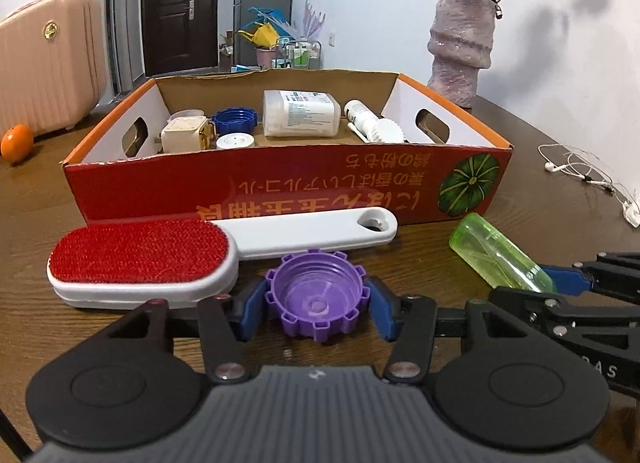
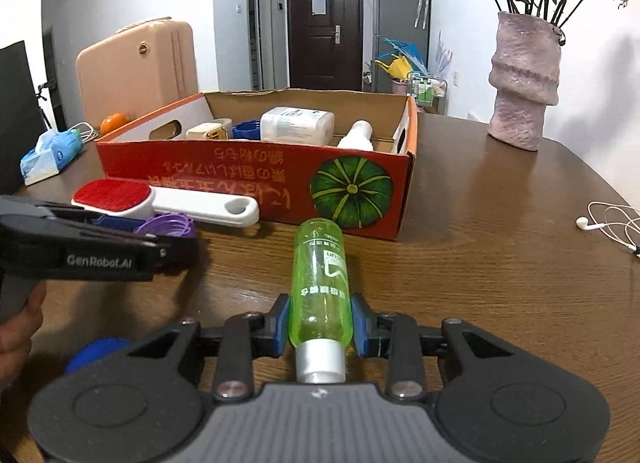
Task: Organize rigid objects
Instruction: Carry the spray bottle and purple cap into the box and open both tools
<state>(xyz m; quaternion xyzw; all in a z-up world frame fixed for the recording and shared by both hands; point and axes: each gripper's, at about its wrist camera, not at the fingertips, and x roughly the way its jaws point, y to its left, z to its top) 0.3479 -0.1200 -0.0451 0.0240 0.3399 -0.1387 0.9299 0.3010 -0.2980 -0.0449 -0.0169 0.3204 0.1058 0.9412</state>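
My left gripper (image 1: 316, 305) is shut on a purple toothed cap (image 1: 316, 295), which sits open side up on the brown table. My right gripper (image 2: 320, 323) is shut on a green transparent bottle (image 2: 320, 271) lying on the table, its silver cap toward the camera. The bottle also shows in the left wrist view (image 1: 496, 251). A lint brush with a red pad and white handle (image 1: 160, 255) lies just beyond the purple cap. Behind it stands the red cardboard box (image 1: 280, 187), holding a white bottle, a blue cap, a white cap and other items.
A pink-grey vase with dried flowers (image 2: 524, 79) stands at the back right. White earphones (image 2: 612, 223) lie at the table's right edge. An orange (image 1: 17, 143) and a tissue pack (image 2: 52, 155) sit left of the box. A pink suitcase (image 2: 136, 67) stands behind.
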